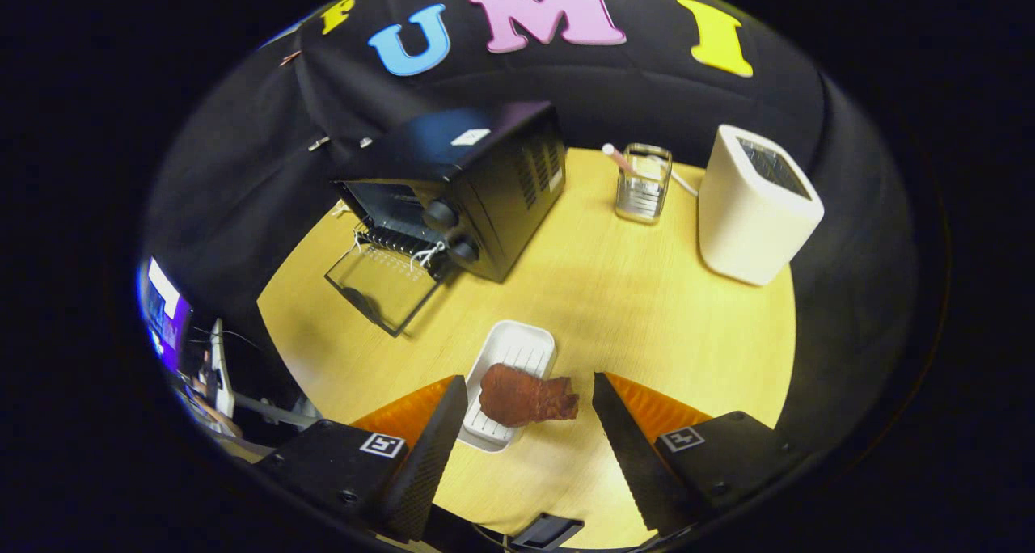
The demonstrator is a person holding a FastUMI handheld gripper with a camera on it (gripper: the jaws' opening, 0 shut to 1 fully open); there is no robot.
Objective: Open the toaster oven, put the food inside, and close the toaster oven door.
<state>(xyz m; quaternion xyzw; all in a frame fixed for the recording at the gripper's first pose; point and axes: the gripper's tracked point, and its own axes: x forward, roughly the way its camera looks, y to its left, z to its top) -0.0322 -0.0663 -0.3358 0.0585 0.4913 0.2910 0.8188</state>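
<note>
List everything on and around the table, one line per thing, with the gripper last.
toaster oven: one, black, far side of the table, its glass door folded down open towards the table's edge
tray: one, white, ridged, just ahead of the fingers
piece of meat: one, reddish brown, lying on the near end of the tray and overhanging its edge, between the fingertips
toaster: one, white, far side of the table, beyond the fingers
wire holder: one, metal, between the toaster oven and the toaster, with a pink-tipped utensil in it
table: one, light wood
gripper: one, open, fingers either side of the meat, not touching it
</note>
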